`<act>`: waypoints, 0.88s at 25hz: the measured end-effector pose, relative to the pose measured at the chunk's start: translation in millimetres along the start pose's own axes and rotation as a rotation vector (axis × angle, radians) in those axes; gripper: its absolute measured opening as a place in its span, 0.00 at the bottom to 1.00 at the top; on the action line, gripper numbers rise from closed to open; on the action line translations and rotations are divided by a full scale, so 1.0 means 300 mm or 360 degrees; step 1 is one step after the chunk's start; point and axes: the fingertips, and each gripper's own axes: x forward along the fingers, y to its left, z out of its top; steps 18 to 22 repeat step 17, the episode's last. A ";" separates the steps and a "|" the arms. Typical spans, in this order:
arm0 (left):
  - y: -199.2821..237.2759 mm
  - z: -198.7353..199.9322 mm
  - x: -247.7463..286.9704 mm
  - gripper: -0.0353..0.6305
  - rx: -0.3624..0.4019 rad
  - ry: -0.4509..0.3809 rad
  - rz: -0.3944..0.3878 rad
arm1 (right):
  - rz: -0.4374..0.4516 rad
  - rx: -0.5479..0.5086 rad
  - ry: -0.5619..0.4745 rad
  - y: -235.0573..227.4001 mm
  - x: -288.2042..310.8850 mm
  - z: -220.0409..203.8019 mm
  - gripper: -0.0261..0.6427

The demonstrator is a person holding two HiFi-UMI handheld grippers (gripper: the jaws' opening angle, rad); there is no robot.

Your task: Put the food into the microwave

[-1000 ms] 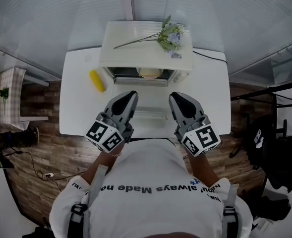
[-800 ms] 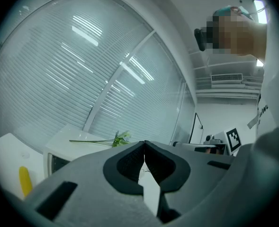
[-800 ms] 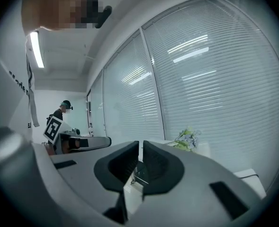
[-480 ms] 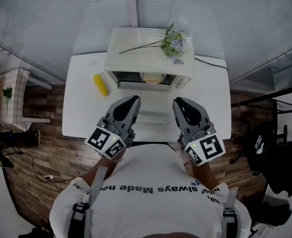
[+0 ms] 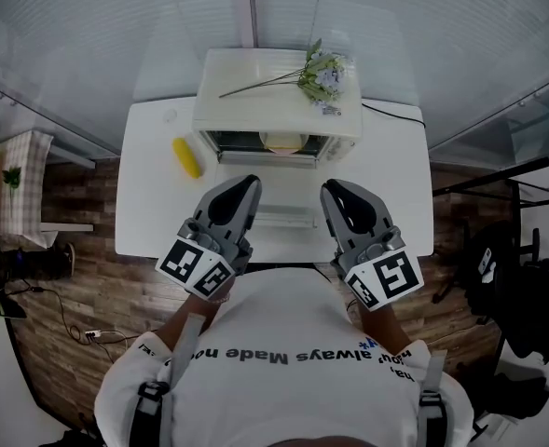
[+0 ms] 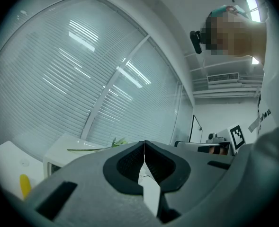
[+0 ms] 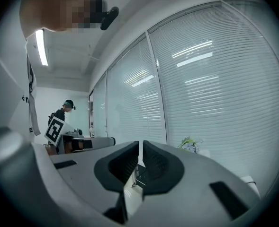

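A white microwave point(image 5: 274, 87) stands at the back of the white table point(image 5: 144, 203), its front open and its door point(image 5: 283, 217) folded down toward me. Inside it lies a pale round food item point(image 5: 281, 141). A yellow corn cob point(image 5: 186, 157) lies on the table left of the microwave, also seen low in the left gripper view as the corn cob point(image 6: 24, 186). My left gripper point(image 5: 250, 185) and right gripper point(image 5: 330, 190) hover side by side above the door, pointing level at the microwave. Both are shut with nothing in them: the left gripper point(image 6: 144, 144) fully, the right gripper point(image 7: 140, 144) down to a thin slit.
A flower sprig point(image 5: 311, 71) lies on top of the microwave. A black cable point(image 5: 395, 112) runs off the table's back right. Window blinds point(image 6: 82, 79) stand behind the table. Another person point(image 7: 63, 111) is far off at the left in the right gripper view.
Both grippers have lifted a little above the door, staying side by side and shut. The corn cob and the food have not moved.
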 end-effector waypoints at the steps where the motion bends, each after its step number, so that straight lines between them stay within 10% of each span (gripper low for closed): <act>1: -0.001 0.001 -0.001 0.07 0.0002 -0.0001 0.0001 | -0.0002 0.0001 0.0000 0.000 -0.002 -0.001 0.08; 22: -0.017 -0.002 0.004 0.07 -0.0003 -0.0002 0.0000 | -0.0003 -0.0013 -0.0006 -0.001 -0.016 0.009 0.08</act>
